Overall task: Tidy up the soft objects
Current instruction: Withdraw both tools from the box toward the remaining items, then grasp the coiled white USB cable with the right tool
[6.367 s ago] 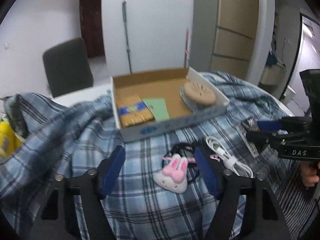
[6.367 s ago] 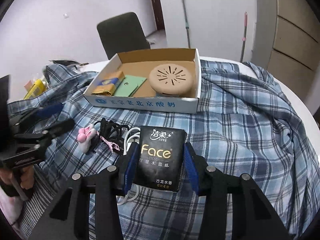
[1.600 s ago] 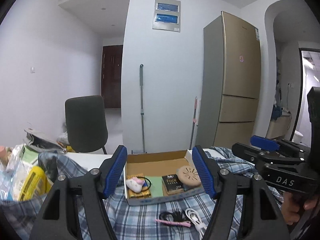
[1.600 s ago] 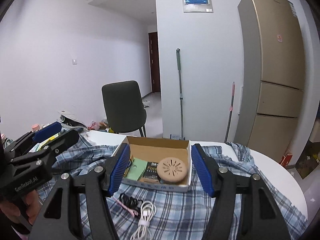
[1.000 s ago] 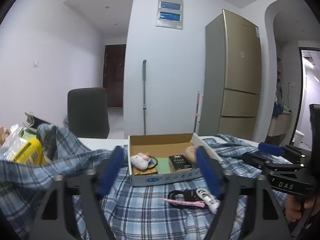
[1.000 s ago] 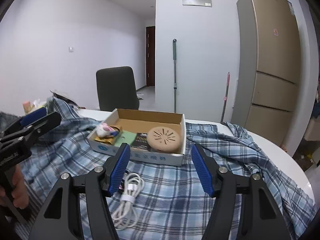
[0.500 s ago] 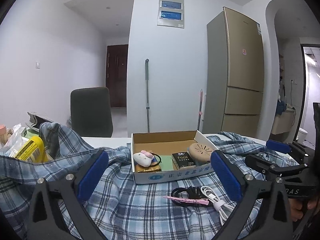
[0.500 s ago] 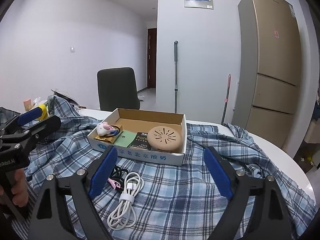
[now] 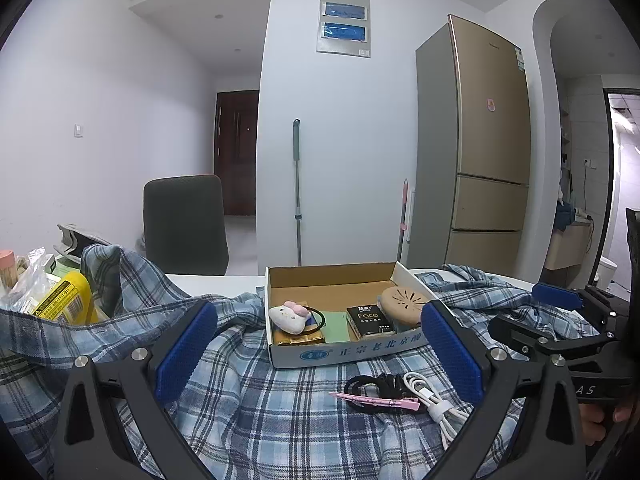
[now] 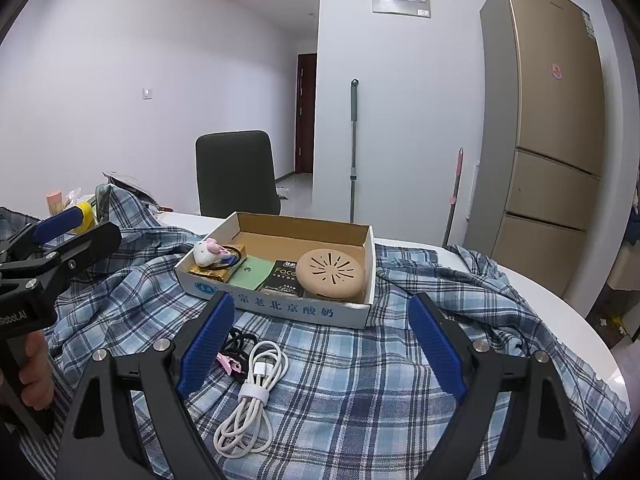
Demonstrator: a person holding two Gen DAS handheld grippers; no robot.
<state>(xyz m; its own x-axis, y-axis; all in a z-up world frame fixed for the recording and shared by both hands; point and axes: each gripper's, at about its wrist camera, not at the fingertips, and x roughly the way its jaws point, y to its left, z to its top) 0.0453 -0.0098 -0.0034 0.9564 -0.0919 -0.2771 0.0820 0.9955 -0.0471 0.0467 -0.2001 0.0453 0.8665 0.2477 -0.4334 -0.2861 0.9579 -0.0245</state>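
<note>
A shallow cardboard box [image 9: 352,350] [image 10: 280,308] stands on a blue plaid cloth [image 9: 248,412] [image 10: 360,392]. Inside lie a white-and-pink plush bunny [image 9: 289,317] [image 10: 207,251] at the left, a black tissue pack [image 9: 368,321] [image 10: 285,276], a green card [image 10: 247,274] and a round tan pad [image 9: 402,299] [image 10: 331,274] at the right. My left gripper [image 9: 316,352] is open and empty, well back from the box. My right gripper [image 10: 322,344] is open and empty, also back from the box.
A white coiled cable [image 9: 434,404] [image 10: 250,396], black cord [image 9: 376,386] and a pink clip [image 9: 376,401] lie on the cloth before the box. A yellow packet [image 9: 64,304] and clutter sit at left. A dark chair [image 9: 186,224], mop and fridge [image 9: 488,160] stand behind.
Since 6.4 s ago the plush bunny and the tissue pack have gone into the box. Both grippers have drawn back and their jaws have opened wider over the last second.
</note>
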